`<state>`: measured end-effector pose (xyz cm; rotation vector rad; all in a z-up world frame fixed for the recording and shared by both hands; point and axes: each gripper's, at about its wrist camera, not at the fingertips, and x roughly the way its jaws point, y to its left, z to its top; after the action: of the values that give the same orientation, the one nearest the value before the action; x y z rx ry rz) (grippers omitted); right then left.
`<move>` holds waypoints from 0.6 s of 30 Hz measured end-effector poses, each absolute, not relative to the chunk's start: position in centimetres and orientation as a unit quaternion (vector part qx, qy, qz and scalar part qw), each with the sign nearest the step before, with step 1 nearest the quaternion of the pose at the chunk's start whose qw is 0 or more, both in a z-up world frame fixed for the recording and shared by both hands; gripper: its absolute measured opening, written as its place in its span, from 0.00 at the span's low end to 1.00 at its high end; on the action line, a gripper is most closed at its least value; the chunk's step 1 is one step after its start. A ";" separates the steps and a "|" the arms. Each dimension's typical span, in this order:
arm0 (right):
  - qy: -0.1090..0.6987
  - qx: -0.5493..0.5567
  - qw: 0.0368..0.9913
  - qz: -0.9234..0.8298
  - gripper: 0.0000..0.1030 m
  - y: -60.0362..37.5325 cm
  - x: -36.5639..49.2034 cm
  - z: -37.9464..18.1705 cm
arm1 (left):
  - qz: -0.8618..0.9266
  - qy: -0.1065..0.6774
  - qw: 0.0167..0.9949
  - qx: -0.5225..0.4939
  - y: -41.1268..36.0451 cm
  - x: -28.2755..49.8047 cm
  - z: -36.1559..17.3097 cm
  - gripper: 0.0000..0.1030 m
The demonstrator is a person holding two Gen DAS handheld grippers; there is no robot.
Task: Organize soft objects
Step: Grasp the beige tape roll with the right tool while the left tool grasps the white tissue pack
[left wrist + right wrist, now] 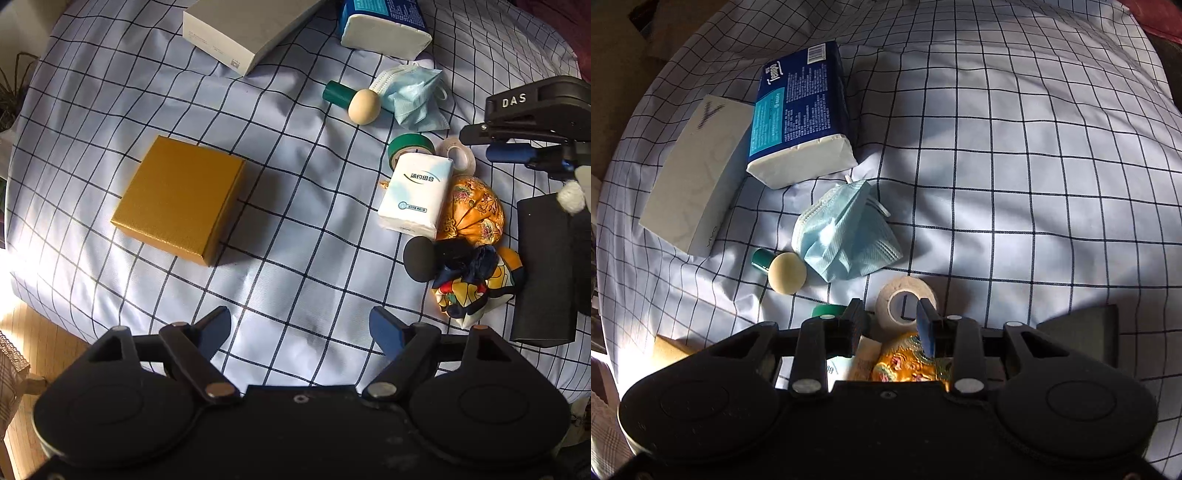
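Observation:
On the checked bedsheet (295, 236) lie a blue face mask (413, 96), a small white tissue pack (415, 195), an orange embroidered pouch (476, 210), a black foam ball (421, 258) and a colourful scarf (476, 288). My left gripper (299, 325) hangs open over bare sheet, with nothing between its fingers. My right gripper (890, 317) points down with its jaws a narrow gap apart and empty. It hovers over the white tape roll (905, 295) and the pouch (905, 365), with the mask (846, 232) just beyond. The right gripper (517, 153) also shows at the right edge.
A gold box (177, 199) sits left of centre. A white carton (243, 29) and a big blue tissue pack (384, 26) lie at the far side. A green-handled puff (364, 107), a green tape roll (410, 146) and a black case (546, 269) crowd the right.

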<state>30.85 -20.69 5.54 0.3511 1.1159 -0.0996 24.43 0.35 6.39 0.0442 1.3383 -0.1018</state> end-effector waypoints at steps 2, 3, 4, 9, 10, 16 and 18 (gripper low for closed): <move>0.529 0.167 0.830 -0.054 0.35 -20.8 31.3 4.9 | -0.049 0.623 0.780 0.020 0.2 24.5 6.2 0.79; 0.530 0.165 0.829 -0.058 0.38 -20.8 31.4 4.6 | -0.048 0.625 0.779 0.019 0.1 24.6 6.0 0.79; 0.531 0.163 0.829 -0.064 0.43 -20.8 31.7 4.3 | -0.048 0.626 0.778 0.018 0.1 24.7 5.9 0.79; 0.529 0.154 0.830 -0.089 0.45 -21.2 32.1 3.0 | -0.049 0.633 0.772 0.014 0.0 25.0 5.4 0.79; 0.528 0.157 0.830 -0.090 0.45 -21.3 32.1 2.9 | -0.051 0.633 0.772 0.014 -0.1 25.1 5.4 0.79; 0.524 0.154 0.833 -0.088 0.50 -20.4 32.2 2.7 | -0.053 0.632 0.773 0.014 -0.3 25.1 5.2 0.79; 0.529 0.135 0.834 -0.084 0.52 -19.5 32.4 2.5 | -0.053 0.632 0.773 0.013 -0.3 25.2 5.1 0.79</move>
<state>32.38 -19.50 2.53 0.2868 1.1199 -0.1776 25.20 -0.25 5.07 0.0289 1.3691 -0.1139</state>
